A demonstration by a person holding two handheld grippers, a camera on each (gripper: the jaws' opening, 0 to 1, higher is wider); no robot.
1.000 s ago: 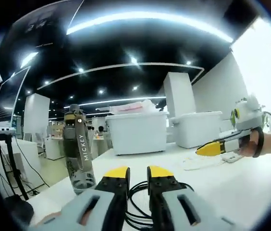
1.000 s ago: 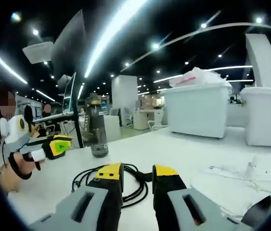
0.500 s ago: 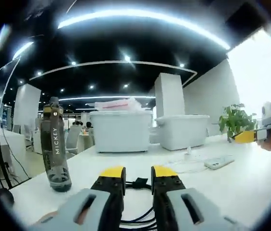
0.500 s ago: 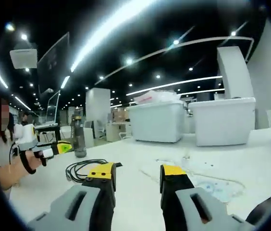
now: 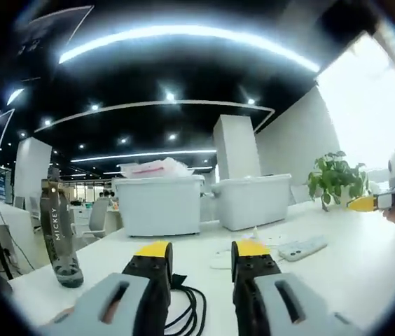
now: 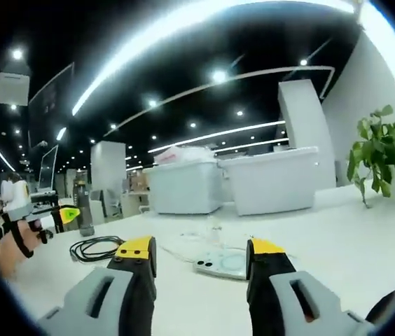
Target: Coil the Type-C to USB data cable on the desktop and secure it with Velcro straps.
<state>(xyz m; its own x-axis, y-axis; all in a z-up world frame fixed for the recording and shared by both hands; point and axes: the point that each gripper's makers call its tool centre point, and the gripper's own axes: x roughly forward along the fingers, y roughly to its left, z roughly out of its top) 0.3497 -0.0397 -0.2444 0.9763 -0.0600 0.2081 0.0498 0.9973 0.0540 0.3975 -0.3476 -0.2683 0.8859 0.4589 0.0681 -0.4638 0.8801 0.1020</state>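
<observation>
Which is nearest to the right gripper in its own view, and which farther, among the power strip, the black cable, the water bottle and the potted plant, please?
1. Power strip, just ahead between the right gripper's jaws.
2. Black cable, lying coiled on the desk off to the left.
3. Water bottle, upright beyond the cable, far left.
The potted plant, far right, looks about as far as the bottle; too close to call.

On the tabletop [image 5: 365, 259], the cable [image 5: 187, 315] lies just beyond the left gripper [image 5: 199, 250], a bottle [image 5: 61, 234] to its left (two bins [image 5: 159, 204] stand behind).
</observation>
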